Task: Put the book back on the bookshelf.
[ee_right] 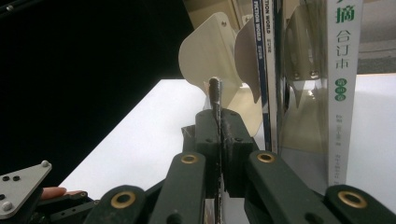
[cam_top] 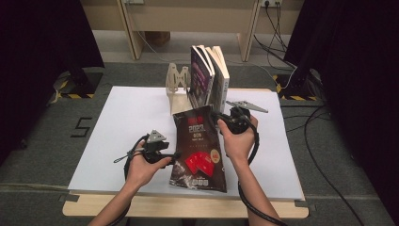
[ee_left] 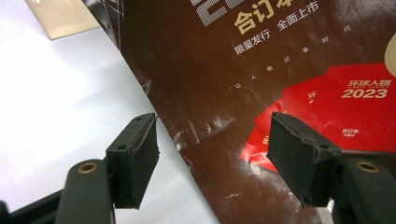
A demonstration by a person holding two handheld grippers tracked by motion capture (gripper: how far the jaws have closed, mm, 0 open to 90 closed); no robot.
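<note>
A dark brown magazine [cam_top: 197, 146] with red patches on its cover is tilted up off the white board [cam_top: 131, 122], its lower end near the board's front edge. My right gripper [cam_top: 221, 120] is shut on its upper right edge, and in the right gripper view that edge [ee_right: 215, 91] runs edge-on between the closed pads [ee_right: 219, 135]. My left gripper [cam_top: 172, 156] sits at the magazine's left edge. In the left gripper view its jaws stand wide apart [ee_left: 215, 158], with the cover [ee_left: 210, 84] lying behind them and neither pad [ee_left: 135, 154] pressing on it.
A beige book stand [cam_top: 178, 87] holds several upright books [cam_top: 209, 77] at the back of the board, just beyond the right gripper; their spines [ee_right: 266, 70] rise close ahead in the right gripper view. Cables lie on the floor at the right.
</note>
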